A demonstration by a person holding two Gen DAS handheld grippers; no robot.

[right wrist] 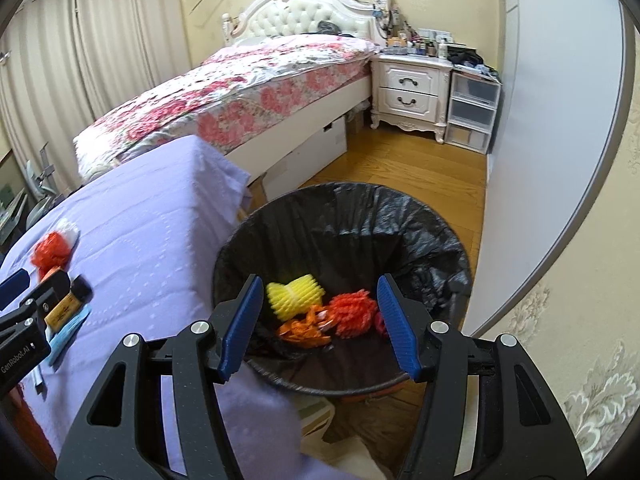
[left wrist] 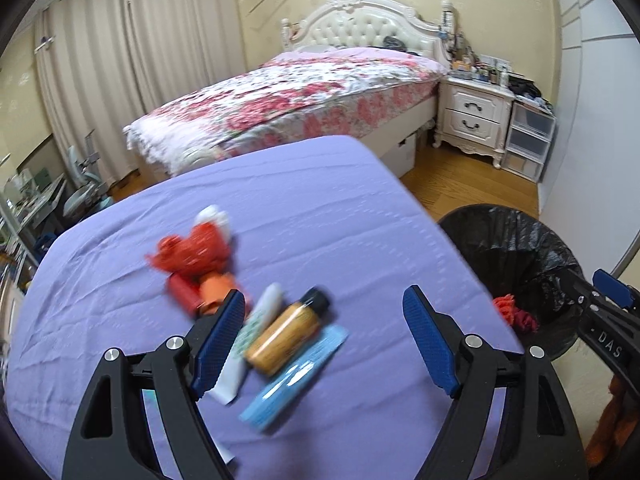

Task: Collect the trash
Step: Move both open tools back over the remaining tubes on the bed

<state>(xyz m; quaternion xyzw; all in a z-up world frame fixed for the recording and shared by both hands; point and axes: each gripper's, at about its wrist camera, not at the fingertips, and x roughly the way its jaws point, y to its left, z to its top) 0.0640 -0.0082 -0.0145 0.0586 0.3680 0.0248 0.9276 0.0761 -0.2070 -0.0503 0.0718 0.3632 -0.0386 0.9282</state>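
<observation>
- The right gripper (right wrist: 318,322) hung wide open and empty over the lined bin (right wrist: 420,216), which already held foam nets (right wrist: 294,294).
- The left gripper (left wrist: 324,336), agape and empty, faced the amber bottle (left wrist: 286,334) on the purple cover (left wrist: 320,200); closing on it seemed next.

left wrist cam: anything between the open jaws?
Yes. In the left wrist view, the amber bottle lies between the left gripper jaws, with the white tube beside it and the light blue packet under it.
</observation>
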